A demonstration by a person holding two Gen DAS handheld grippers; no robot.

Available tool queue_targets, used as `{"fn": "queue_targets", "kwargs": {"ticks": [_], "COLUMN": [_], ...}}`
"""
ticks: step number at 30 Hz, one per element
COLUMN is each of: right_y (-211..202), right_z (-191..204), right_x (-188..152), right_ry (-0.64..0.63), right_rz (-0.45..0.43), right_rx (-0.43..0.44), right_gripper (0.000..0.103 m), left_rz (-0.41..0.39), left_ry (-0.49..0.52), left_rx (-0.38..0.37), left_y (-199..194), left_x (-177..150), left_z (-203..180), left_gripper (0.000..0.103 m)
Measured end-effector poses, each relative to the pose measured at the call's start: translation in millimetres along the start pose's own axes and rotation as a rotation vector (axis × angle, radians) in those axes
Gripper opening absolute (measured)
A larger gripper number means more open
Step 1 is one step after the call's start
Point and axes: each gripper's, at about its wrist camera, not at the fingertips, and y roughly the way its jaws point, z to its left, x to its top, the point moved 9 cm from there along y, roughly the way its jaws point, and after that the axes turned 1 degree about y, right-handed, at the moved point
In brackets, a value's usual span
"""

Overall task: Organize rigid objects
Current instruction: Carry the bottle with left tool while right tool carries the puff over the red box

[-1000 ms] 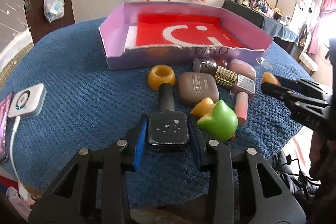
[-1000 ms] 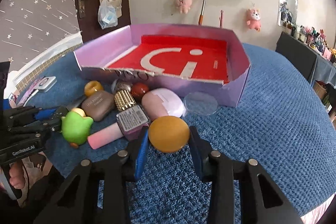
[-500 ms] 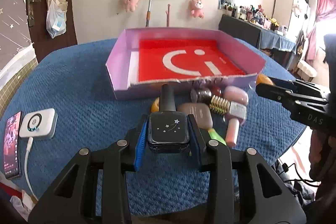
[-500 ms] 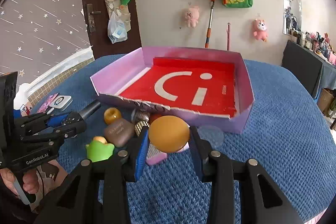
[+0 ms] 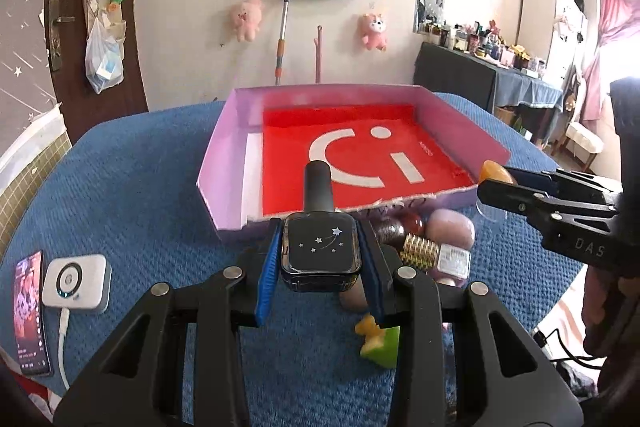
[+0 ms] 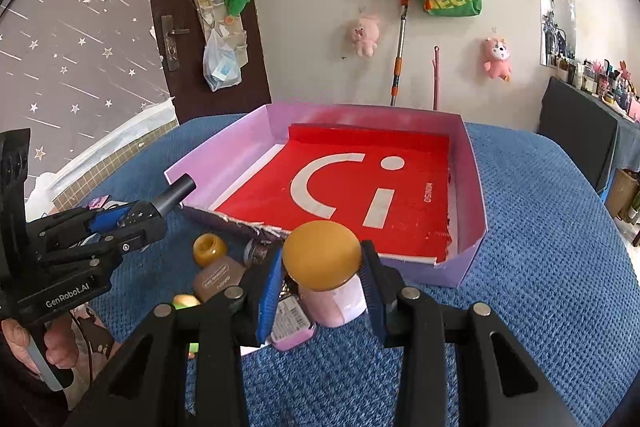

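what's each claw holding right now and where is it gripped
Left claw clamps the black star-printed bottle by the two sides of its square body. Right claw pinches the round amber disc by opposite edges.

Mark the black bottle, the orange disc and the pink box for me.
black bottle (image 5: 320, 251), left wrist view, starred front face
orange disc (image 6: 322, 253), right wrist view, centre of face
pink box (image 6: 472, 187), right wrist view, right wall

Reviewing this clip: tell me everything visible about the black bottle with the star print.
The black bottle is a squarish, glossy, glass-like flask with small silver stars and a shooting star on its face, topped by a long matte dark cap. It is clamped at both sides by the blue-padded fingers of the left gripper, held off the blue cloth, cap pointing toward the pink box. Nothing else touches it.
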Motion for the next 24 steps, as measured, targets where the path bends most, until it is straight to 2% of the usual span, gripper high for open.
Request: {"fn": "queue_targets", "kwargs": {"ticks": [24], "right_y": [38], "right_z": [-11], "right_x": [61], "right_ry": [0.002], "right_rz": [0.018], "right_rx": [0.003], "right_gripper": [0.040], "left_rz": [0.011], "left_ry": [0.003], "left_rx": [-0.004], "left_y": [38], "left_x": [57], "left_z": [16], "left_gripper": [0.034]}}
